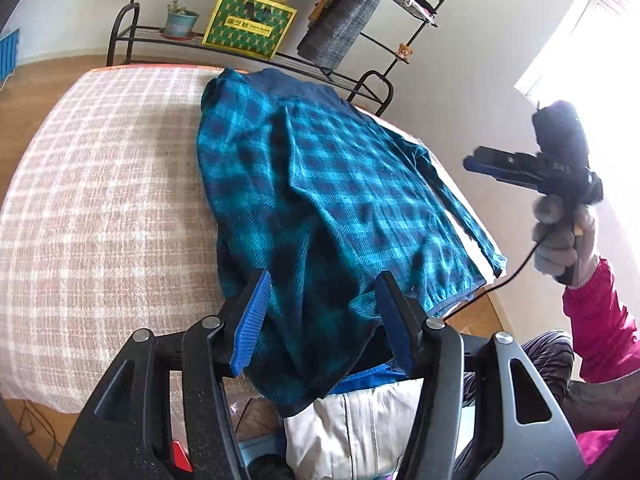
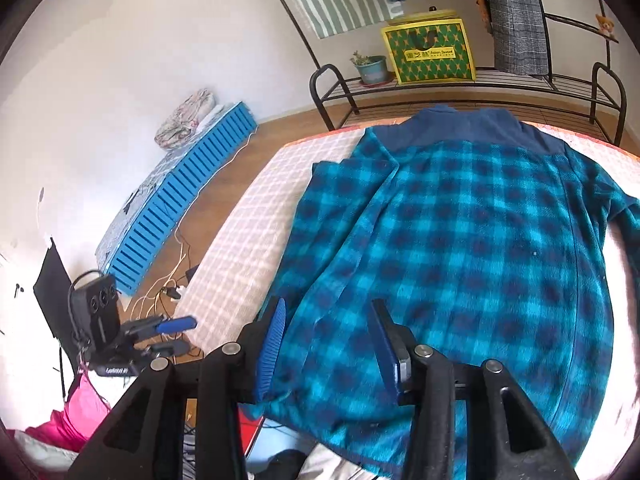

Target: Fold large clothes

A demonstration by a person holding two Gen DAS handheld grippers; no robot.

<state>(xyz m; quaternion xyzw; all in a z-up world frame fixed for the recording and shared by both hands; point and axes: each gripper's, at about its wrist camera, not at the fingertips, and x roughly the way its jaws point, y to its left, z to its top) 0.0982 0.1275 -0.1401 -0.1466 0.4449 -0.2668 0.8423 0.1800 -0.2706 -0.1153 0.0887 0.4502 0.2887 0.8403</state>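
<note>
A teal and navy plaid fleece shirt (image 1: 340, 184) (image 2: 460, 240) lies spread flat, back up, on a bed with a pink checked cover (image 1: 100, 200) (image 2: 240, 232). One sleeve is folded in over the back, and the hem hangs over the near edge. My left gripper (image 1: 324, 312) hovers over that hem, its blue pads apart and not pressing the cloth. My right gripper (image 2: 328, 336) stands open above the lower part of the shirt. In the left wrist view, a gloved hand holds the right gripper (image 1: 472, 162) in the air at the right, off the bed. The left gripper (image 2: 180, 336) shows at lower left, fingers apart.
Behind the bed stands a black metal rack (image 2: 472, 80) with a green and yellow box (image 2: 430, 52), a potted plant (image 2: 372, 66) and hanging clothes. A blue slatted crate (image 2: 172, 208) and cables lie on the wooden floor. White clothes (image 1: 360, 420) lie below the bed's near edge.
</note>
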